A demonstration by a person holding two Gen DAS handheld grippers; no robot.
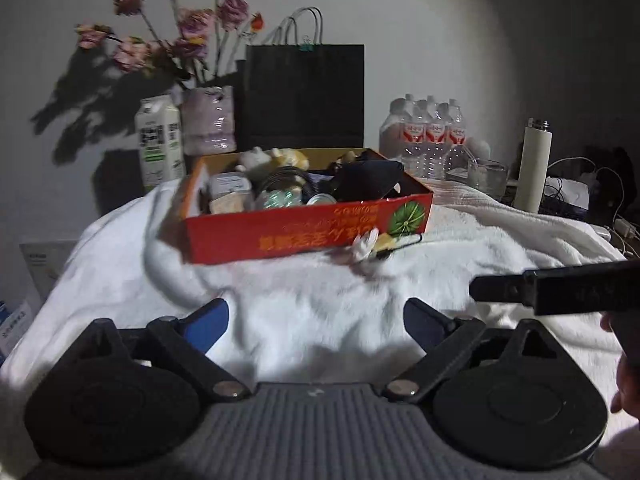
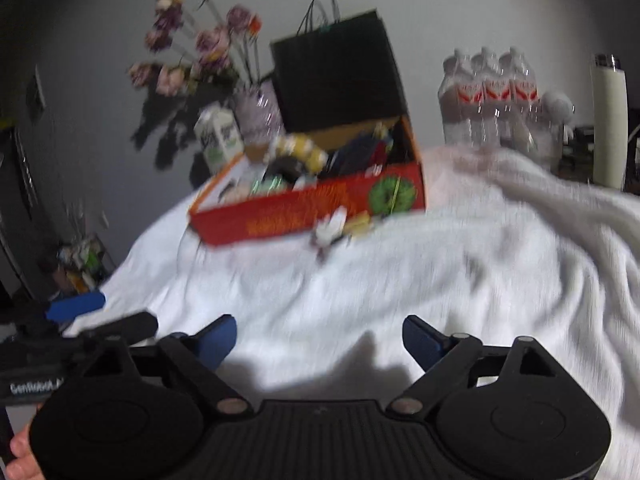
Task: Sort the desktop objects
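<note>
Both grippers are hovering over the white blanket point(image 1: 320, 312) at the near edge. The left gripper point(image 1: 316, 322) is showing its blue-padded fingers spread wide, nothing between them, nothing touching. The right gripper point(image 2: 319, 338) is doing the same: wide apart, gripping nothing, though its view is blurring. Farther back, the red box point(image 1: 304, 232) is sitting on the blanket, crammed with small objects. Just in front of its near right corner, a small white and yellow trinket point(image 1: 372, 244) is lying on the blanket, touching the box wall.
</note>
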